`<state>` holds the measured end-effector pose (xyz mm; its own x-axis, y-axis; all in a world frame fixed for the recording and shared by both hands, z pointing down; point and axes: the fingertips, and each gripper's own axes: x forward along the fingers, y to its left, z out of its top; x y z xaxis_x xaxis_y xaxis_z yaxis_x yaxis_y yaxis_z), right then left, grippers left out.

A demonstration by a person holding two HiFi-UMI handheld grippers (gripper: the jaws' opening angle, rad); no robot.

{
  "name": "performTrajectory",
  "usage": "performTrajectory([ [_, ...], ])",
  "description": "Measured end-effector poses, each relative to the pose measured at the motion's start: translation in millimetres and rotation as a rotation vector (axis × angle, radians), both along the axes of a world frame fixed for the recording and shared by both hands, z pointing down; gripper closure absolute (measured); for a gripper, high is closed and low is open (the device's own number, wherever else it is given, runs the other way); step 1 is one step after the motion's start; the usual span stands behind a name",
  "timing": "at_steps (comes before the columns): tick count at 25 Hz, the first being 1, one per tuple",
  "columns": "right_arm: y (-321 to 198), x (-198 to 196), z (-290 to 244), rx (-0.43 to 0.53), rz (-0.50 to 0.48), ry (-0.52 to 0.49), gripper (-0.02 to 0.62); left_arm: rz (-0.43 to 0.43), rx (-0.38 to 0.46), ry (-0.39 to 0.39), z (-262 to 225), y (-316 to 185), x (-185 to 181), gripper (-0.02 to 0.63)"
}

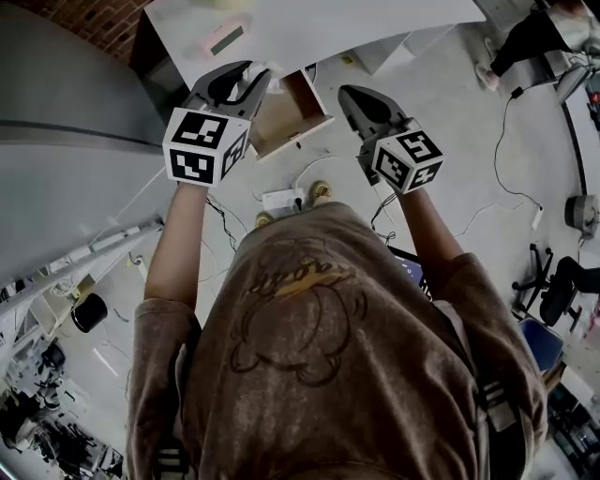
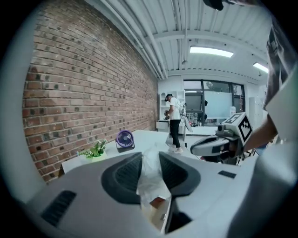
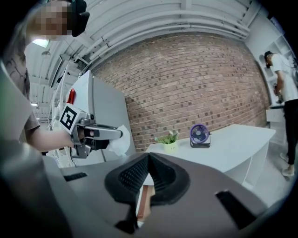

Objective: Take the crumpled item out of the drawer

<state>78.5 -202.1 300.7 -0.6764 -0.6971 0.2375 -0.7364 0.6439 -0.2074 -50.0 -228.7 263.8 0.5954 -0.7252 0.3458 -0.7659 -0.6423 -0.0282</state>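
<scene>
A white crumpled item (image 2: 151,175) is pinched between the dark pads of my left gripper (image 2: 150,154), which is shut on it and held up in the air. The right gripper view shows that same crumpled item (image 3: 120,139) sticking out of the left gripper's tip (image 3: 100,134). In the head view the left gripper (image 1: 255,77) is above the left side of the open wooden drawer (image 1: 292,114). My right gripper (image 1: 352,96) hovers just right of the drawer. Its jaws (image 3: 148,157) meet at the tip with nothing between them.
The drawer belongs to a white desk (image 1: 309,28) against a brick wall (image 3: 186,83). A purple fan (image 3: 199,134) and a small potted plant (image 3: 168,139) stand on the desk. Cables and a power strip (image 1: 281,199) lie on the floor. A person (image 2: 175,123) stands far back.
</scene>
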Motion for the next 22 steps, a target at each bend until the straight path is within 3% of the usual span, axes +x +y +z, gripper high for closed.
performTrajectory([
  [11,11.1,-37.9,-16.8,0.015,-0.095,0.021,0.597,-0.118,0.041,0.095,-13.4,26.4,-50.6,0.492],
  [22,28.6,-42.4,-8.9,0.041,-0.124,0.056,0.597,-0.111,0.027,0.207,6.1,39.1,-50.7,0.492],
])
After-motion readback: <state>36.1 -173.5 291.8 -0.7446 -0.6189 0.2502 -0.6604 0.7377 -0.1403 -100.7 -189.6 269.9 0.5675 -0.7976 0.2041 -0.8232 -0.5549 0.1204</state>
